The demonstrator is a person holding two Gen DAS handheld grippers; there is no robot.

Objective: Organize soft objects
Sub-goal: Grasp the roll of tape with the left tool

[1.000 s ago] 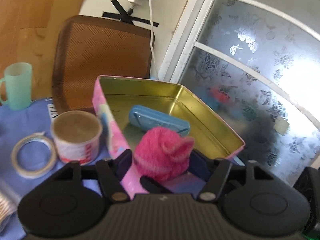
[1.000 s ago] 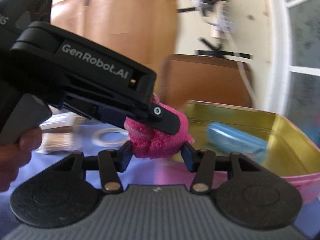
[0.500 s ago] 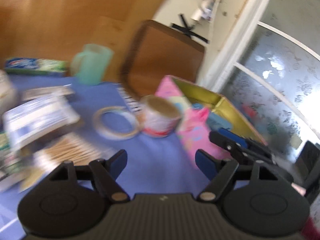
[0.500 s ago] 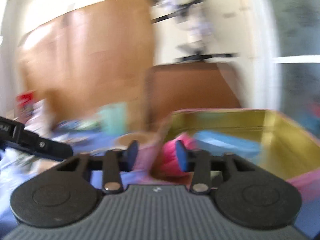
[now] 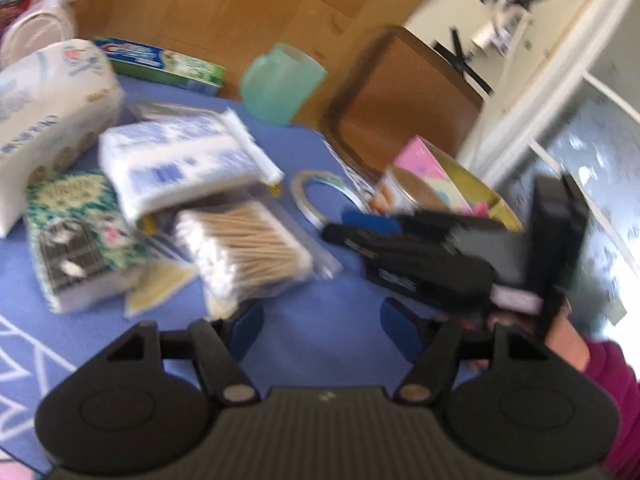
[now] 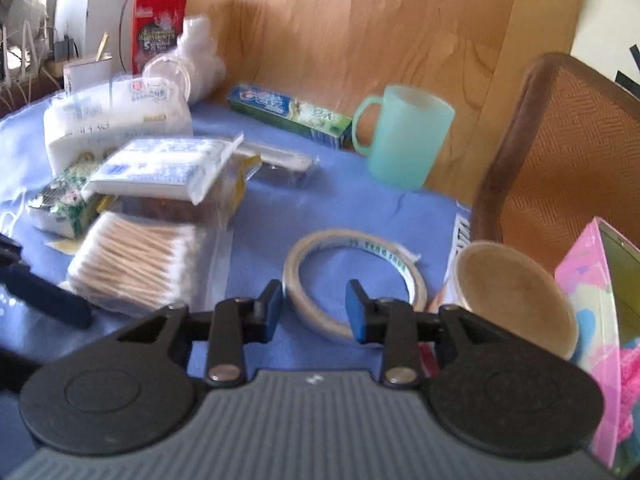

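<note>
A fuzzy pink knitted item (image 6: 629, 384), the soft object already dealt with, lies inside the pink tin box (image 6: 592, 280) with a gold interior at the far right edge of the right wrist view, only a sliver of it showing. Both tongs are released and hold nothing: the left tongs (image 5: 322, 330) hover over bare blue cloth on the tabletop (image 5: 320, 304), and the right tongs (image 6: 314, 312) hang just above a roll of tape (image 6: 352, 280). Judging by this, one item is stowed and the hands are turning to find the next. Beyond the tape sit a bag of cotton swabs (image 6: 132, 258), a white and blue packet of what look like cotton pads (image 6: 160, 168), a green patterned tissue pack (image 6: 68, 200) and a large white tissue pack (image 6: 112, 116). Farther back stand a toothpaste box (image 6: 288, 114) and a mint green mug (image 6: 404, 136); a paper cup (image 6: 516, 296) rests beside the tin. The next move likely calls for choosing a squashy packet, closing gently around its middle and carrying it over the tin's wall.
</note>
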